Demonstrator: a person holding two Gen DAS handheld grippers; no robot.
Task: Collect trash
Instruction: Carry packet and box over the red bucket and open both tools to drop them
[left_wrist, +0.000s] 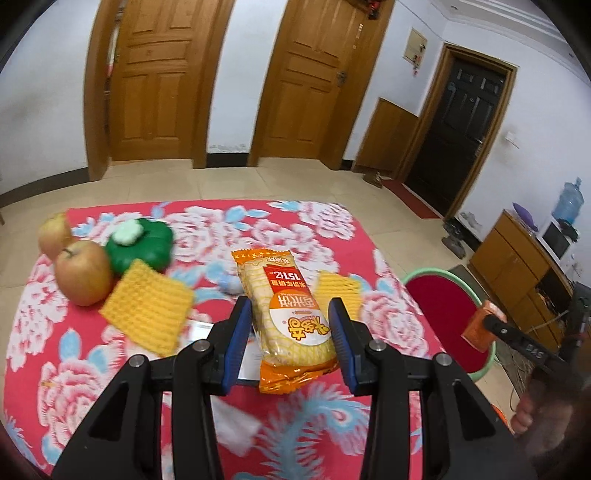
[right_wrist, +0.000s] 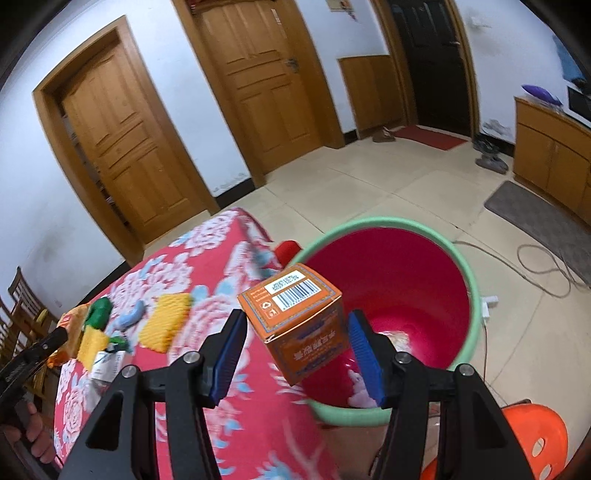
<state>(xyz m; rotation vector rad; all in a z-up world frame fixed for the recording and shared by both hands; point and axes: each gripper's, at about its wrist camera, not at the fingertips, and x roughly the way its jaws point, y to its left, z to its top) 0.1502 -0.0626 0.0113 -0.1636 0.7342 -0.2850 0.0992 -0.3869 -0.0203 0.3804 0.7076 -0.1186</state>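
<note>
My left gripper (left_wrist: 291, 314) is shut on an orange and yellow snack packet (left_wrist: 284, 295), held above the red floral tablecloth (left_wrist: 110, 369). In the right wrist view, my right gripper (right_wrist: 297, 321) is shut on a tilted orange cardboard box (right_wrist: 295, 325) with a barcode on top. The box hangs over the table's edge, at the near rim of a red bucket with a green rim (right_wrist: 476, 295). The bucket (left_wrist: 439, 306) stands on the floor right of the table. A little trash lies at its bottom. The left view also shows the right gripper (left_wrist: 491, 321) with the box.
Two apples (left_wrist: 83, 273), a green toy (left_wrist: 142, 247), two yellow knitted squares (left_wrist: 147, 314), a pale blue object (left_wrist: 229, 282) and white paper (left_wrist: 236, 424) lie on the table. An orange stool (right_wrist: 532, 435) stands beside the bucket. A wooden cabinet (left_wrist: 517, 266) lines the right wall.
</note>
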